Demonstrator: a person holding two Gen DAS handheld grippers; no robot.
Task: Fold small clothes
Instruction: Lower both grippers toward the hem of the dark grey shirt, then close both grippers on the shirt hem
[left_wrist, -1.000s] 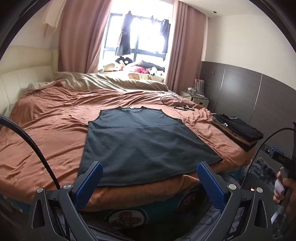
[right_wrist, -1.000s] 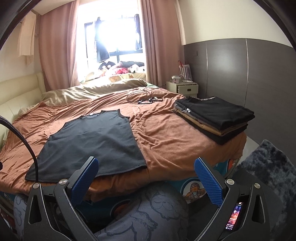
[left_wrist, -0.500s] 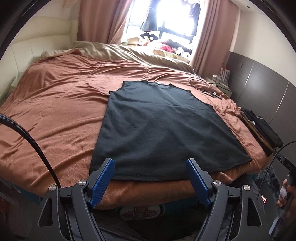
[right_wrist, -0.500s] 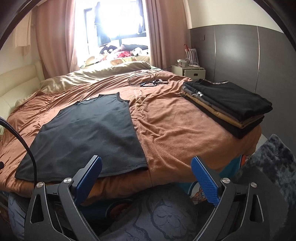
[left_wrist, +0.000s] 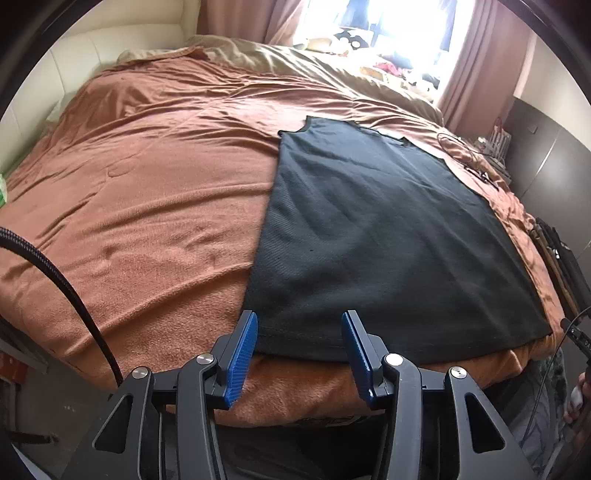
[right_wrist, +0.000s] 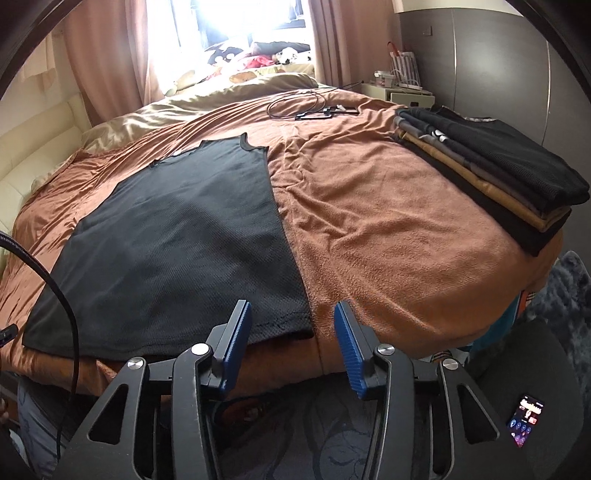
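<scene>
Left wrist view: the flat dark sleeveless mesh shirt (left_wrist: 388, 236) lies on the rust-brown fleece bed blanket (left_wrist: 147, 206), hem at six o'clock. Both half-wide tongs, left (left_wrist: 299, 328) and right (right_wrist: 291, 319), are closing (nothing pinched yet); each should catch its hem corner without blanket.

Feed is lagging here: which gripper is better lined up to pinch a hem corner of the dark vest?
Right. The right gripper frames the vest hem corner; the left gripper sits slightly inside its corner. Both are closing, neither gripping yet.
</scene>
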